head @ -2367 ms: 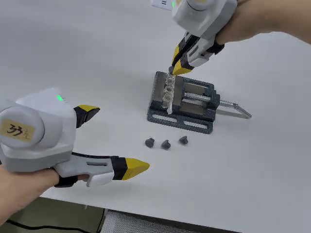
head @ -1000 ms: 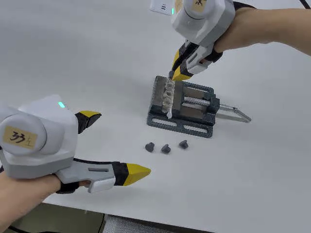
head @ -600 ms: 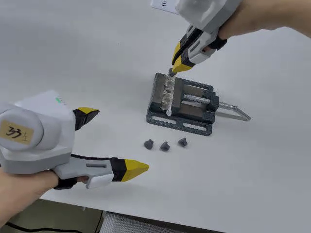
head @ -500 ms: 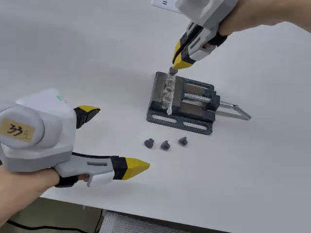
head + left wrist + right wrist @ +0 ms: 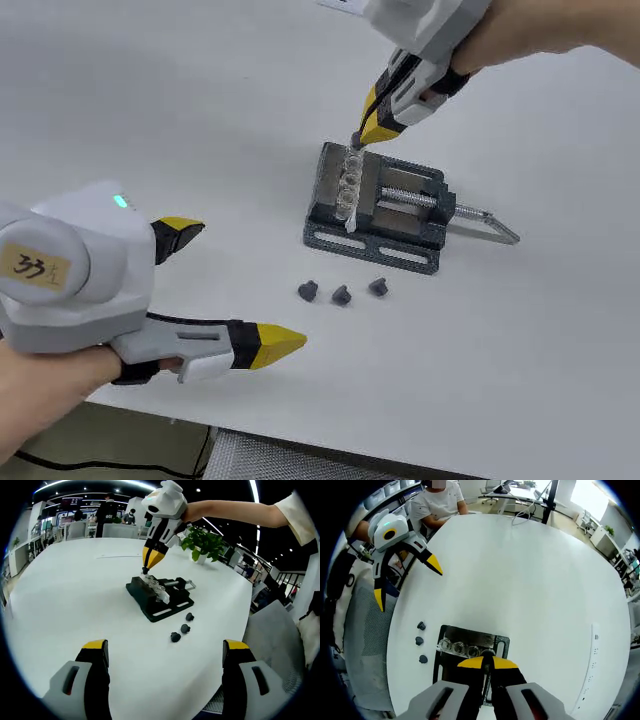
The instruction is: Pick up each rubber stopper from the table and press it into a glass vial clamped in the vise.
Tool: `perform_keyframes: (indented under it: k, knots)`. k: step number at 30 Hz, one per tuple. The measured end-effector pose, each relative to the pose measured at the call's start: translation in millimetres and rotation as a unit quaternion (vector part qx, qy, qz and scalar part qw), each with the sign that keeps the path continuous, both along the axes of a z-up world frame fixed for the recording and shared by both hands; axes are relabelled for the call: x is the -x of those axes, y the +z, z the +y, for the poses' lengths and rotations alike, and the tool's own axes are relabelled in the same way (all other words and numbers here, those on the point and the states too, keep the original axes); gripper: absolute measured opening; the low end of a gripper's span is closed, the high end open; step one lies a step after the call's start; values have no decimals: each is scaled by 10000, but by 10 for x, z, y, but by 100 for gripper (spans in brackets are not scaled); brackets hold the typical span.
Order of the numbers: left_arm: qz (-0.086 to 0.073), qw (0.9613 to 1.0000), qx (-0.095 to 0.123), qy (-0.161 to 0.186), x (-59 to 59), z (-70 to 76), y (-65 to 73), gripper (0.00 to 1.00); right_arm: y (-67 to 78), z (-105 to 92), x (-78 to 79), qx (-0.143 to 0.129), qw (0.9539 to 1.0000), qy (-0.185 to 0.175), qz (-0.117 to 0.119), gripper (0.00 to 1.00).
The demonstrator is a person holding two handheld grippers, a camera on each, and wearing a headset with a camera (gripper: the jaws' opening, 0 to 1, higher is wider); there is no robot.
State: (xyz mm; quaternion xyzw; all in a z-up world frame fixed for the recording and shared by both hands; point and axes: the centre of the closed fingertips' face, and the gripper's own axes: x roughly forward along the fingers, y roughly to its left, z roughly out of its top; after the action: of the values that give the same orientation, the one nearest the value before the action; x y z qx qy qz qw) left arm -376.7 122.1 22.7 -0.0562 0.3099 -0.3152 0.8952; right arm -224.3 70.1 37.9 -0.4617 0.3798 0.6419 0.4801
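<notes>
**A:** Why does the right gripper point nose-down at the far end of the vise?

**B:** Its jaws are pinched together on a dark stopper, and the tip sits right over the end one of the vials. Held that way, the stopper lines up with the glass mouth, so a push should go straight in. I judge it is at the mouth but not yet fully seated.

**A:** And the vise itself?

**B:** It clamps the row of glass upright, so nothing tips or slides under that push.

**A:** What about the left gripper?

**B:** Its jaws are wide apart and hold nothing. It hangs near the front edge of the table, well clear of the work. The three spare stoppers lie in a row just in front of the vise, handy for the next pick
</notes>
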Motion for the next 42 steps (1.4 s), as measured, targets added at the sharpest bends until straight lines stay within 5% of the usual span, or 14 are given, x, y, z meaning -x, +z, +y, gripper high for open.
perform_keyframes:
  k: [19, 27, 35, 42]
  knots:
    - [5, 10000, 29, -12, 11, -21, -13, 94, 23, 3, 24, 19, 10000, 77, -16, 1]
    - [7, 10000, 49, -19, 20, -41, -13, 94, 7, 1, -18, 43, 9997, -43, 230, 1]
    - [52, 10000, 64, -18, 35, -59, -24, 94, -58, 42, -129, 243, 9989, -73, 391, 0]
    - [78, 9999, 85, -47, 25, -74, -51, 94, -86, 54, -97, 497, 9985, -29, 211, 0]
